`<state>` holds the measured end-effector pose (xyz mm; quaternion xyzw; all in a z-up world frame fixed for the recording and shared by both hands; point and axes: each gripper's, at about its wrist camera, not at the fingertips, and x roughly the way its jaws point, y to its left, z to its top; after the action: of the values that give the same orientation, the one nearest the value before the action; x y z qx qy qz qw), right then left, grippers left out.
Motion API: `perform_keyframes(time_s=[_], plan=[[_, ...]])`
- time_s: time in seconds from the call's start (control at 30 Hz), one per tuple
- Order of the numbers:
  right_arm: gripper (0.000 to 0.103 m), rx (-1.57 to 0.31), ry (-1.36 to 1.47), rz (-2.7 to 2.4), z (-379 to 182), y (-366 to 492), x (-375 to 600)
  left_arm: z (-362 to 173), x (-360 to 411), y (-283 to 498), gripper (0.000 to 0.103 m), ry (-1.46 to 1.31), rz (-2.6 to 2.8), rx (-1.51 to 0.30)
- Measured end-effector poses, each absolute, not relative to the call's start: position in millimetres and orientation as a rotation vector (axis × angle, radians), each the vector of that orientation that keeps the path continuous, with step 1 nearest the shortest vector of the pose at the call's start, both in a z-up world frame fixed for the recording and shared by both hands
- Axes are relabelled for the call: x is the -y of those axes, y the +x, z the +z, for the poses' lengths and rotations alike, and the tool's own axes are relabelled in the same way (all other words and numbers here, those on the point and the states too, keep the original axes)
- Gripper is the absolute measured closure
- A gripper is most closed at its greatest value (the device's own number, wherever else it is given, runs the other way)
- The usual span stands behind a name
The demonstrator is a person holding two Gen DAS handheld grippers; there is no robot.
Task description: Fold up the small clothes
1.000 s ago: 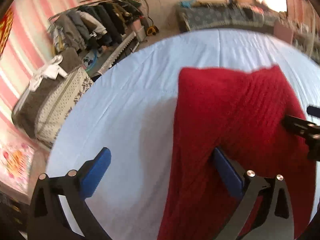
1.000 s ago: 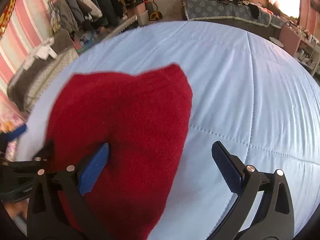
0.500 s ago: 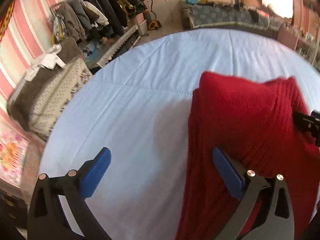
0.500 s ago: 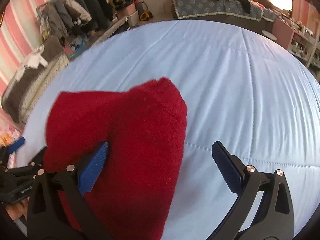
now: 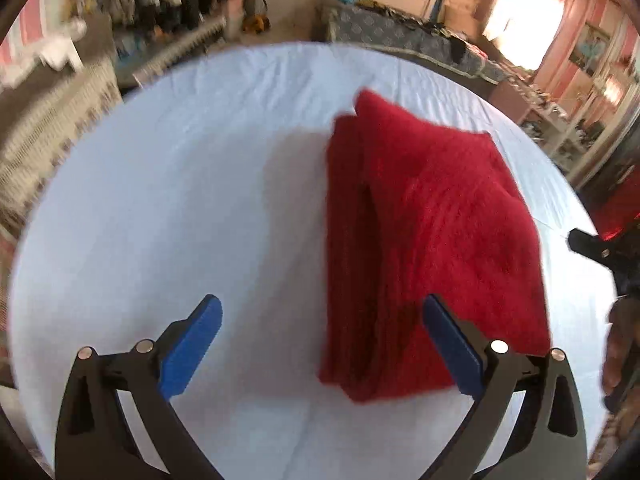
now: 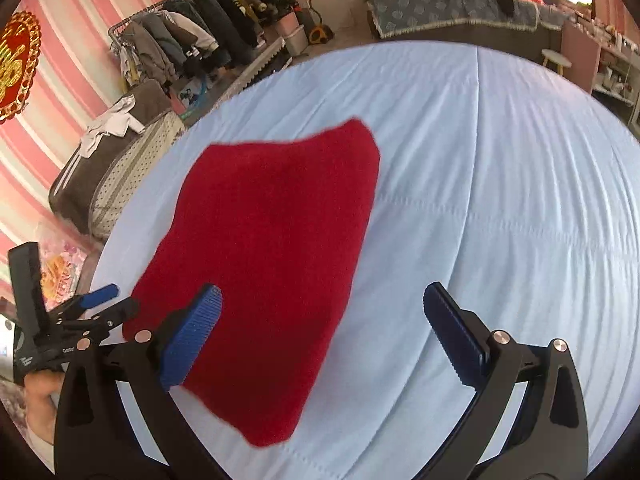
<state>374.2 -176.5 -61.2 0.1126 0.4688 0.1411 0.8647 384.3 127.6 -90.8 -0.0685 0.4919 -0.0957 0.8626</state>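
Note:
A red knit garment (image 5: 424, 232) lies folded in a thick stack on the light blue bed cover (image 5: 200, 184). In the right wrist view the same garment (image 6: 272, 264) is a flat red patch left of centre. My left gripper (image 5: 322, 344) is open above the garment's near left edge, with nothing between its fingers. My right gripper (image 6: 322, 336) is open too, and its left pad (image 6: 192, 336) overlaps the garment's near edge in the image. The left gripper (image 6: 96, 300) shows at the far left of the right wrist view, held by a hand (image 6: 38, 400).
A clothes rack (image 6: 192, 44) with several hanging coats stands beyond the bed's far left. A grey and patterned cushioned seat (image 6: 112, 168) sits beside the bed. A bench with a blue cover (image 6: 452, 12) and shelves (image 5: 560, 120) line the far wall.
Both grippers have drawn back from the red garment. It hung close against the fingers before and now lies settled and folded on the bed. The left camera has swung to the right.

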Motion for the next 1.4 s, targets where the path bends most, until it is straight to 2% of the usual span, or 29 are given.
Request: perform_keyframes(time_s=[0.43,0.67,0.73,0.77,0.8,1.17,1.4], plan=[[0.003,-1.069,0.336,0.332,-90,363,161,-133,-135,382,0.003,-0.325,-0.284,-1.183],[0.003,-1.102,0.405,0.338,-103,370,166,-129,-138,385,0.003,-0.423,-0.387,-1.18],[0.003,-1.106,0.401,0.338,-105,372,167,-130,-136,384,0.017,-0.432,-0.435,-1.178],[0.003,-1.108,0.4,0.336,-106,373,168,-129,-134,385,0.032,-0.41,-0.442,-1.177],[0.003,-1.109,0.4,0.333,-107,374,169,-128,-133,384,0.037,-0.386,-0.434,-1.173],[0.003,-1.129,0.453,0.341,-120,383,170,-115,-116,381,0.061,-0.243,-0.379,-1.117],[0.003,-1.102,0.63,0.387,-126,404,184,-111,-95,370,0.066,-0.075,-0.315,-1.066]])
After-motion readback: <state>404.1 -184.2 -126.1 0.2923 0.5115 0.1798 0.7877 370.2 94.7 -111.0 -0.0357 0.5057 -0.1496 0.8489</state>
